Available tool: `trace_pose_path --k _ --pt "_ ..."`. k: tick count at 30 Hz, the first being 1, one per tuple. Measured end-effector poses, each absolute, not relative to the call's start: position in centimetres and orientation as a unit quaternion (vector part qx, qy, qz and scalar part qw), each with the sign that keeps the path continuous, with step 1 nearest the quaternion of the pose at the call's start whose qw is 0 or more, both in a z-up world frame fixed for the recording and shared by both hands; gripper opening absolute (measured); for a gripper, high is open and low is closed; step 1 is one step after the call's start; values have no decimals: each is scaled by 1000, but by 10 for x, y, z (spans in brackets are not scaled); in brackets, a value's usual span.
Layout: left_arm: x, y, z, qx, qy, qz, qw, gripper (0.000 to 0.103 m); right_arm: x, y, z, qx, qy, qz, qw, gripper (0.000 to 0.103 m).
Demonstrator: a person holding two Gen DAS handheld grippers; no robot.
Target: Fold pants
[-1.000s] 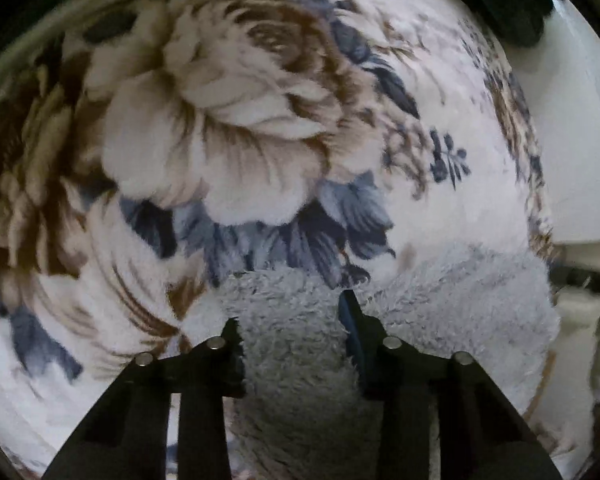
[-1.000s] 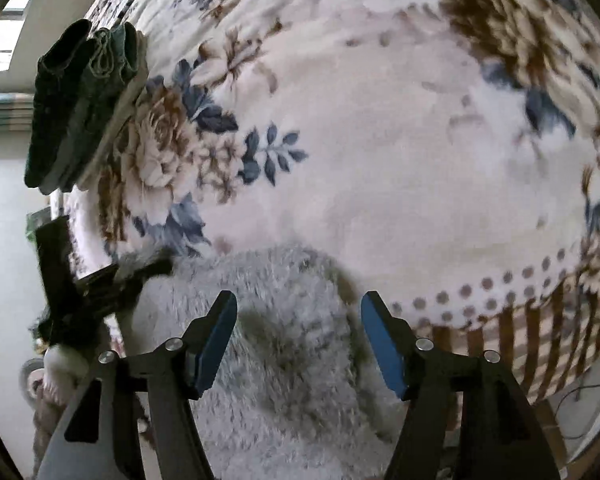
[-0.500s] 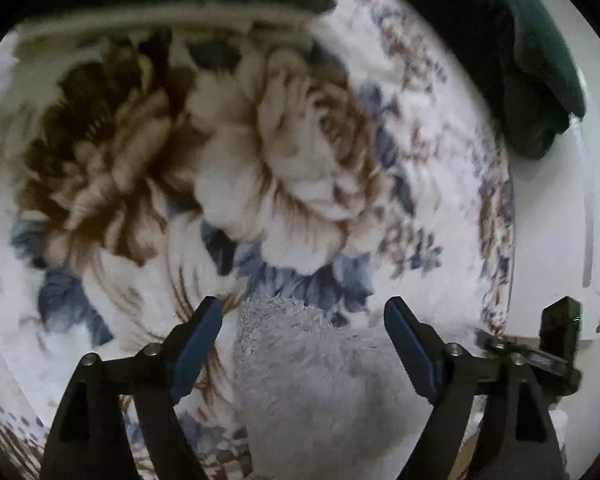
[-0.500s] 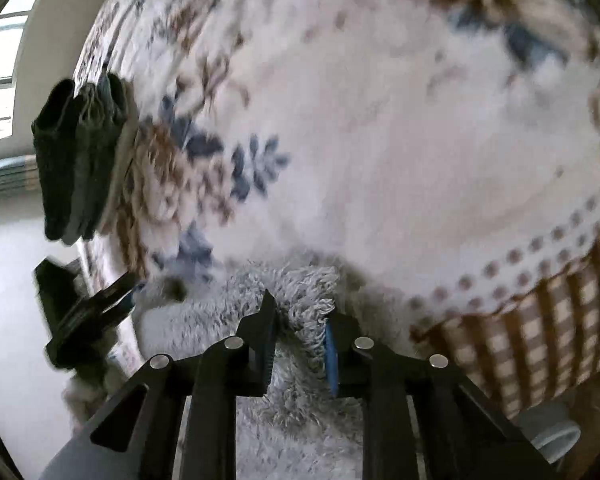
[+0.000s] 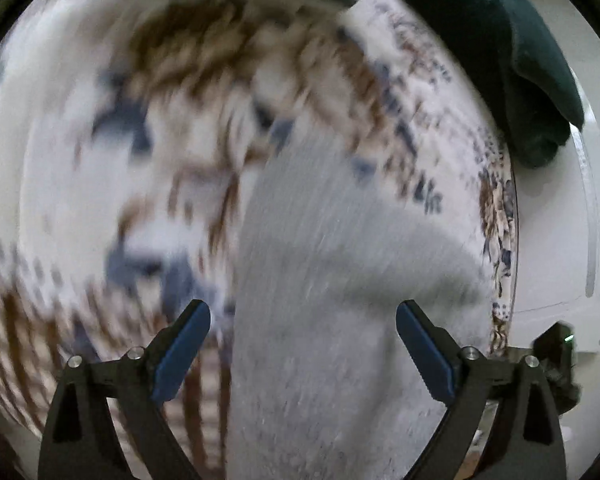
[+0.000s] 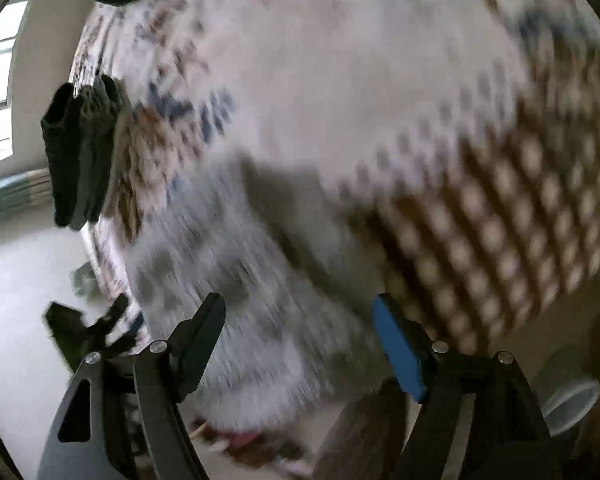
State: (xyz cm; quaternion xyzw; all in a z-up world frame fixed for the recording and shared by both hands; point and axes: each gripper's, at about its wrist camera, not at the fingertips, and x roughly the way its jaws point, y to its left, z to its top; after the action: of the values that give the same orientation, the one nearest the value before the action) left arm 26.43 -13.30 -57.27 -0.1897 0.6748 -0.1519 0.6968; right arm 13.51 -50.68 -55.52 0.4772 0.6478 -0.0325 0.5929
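The grey fluffy pants point(image 5: 332, 280) lie on a floral blanket point(image 5: 100, 160), folded into a long strip that reaches the bed's near edge. My left gripper point(image 5: 302, 320) hovers above them with its jaws opening wide. The cloth lies beneath the gap and the blue pads point(image 5: 180, 352) do not touch it. In the right wrist view the pants point(image 6: 228, 280) sit under my right gripper point(image 6: 298, 308), whose jaws are also opening and grip nothing. Both views are blurred by motion. Each gripper shows at the edge of the other's view, the right gripper point(image 5: 556, 360) and the left gripper point(image 6: 88, 332).
A stack of dark green folded clothes point(image 5: 520, 60) rests near the blanket's far edge, seen as dark folded clothes point(image 6: 80, 152) in the right wrist view. The blanket's checked border point(image 6: 500, 220) hangs over the bed's side. A white cup point(image 6: 568, 404) stands below. Pale floor point(image 6: 16, 300) lies to the left.
The left gripper, shut on the pants a second ago, has let go, opened wide and pulled back and up. The right gripper closed on the pants half a second ago and has released them.
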Motion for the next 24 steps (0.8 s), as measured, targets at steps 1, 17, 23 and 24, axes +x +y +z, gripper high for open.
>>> trace_pose_path --k 1,17,23,24 --pt "257 -131 -582 -198 681 -143 690 95 125 -499 -569 469 663 -27 582 78" --pt "248 -143 -636 -284 693 -213 627 103 116 -468 -671 543 647 118 522 91" --pt "253 -146 -604 -285 662 -235 652 54 121 -454 -647 509 632 136 568 51" --pt "254 -146 -598 -283 661 -236 653 51 121 -452 -639 504 629 138 575 49"
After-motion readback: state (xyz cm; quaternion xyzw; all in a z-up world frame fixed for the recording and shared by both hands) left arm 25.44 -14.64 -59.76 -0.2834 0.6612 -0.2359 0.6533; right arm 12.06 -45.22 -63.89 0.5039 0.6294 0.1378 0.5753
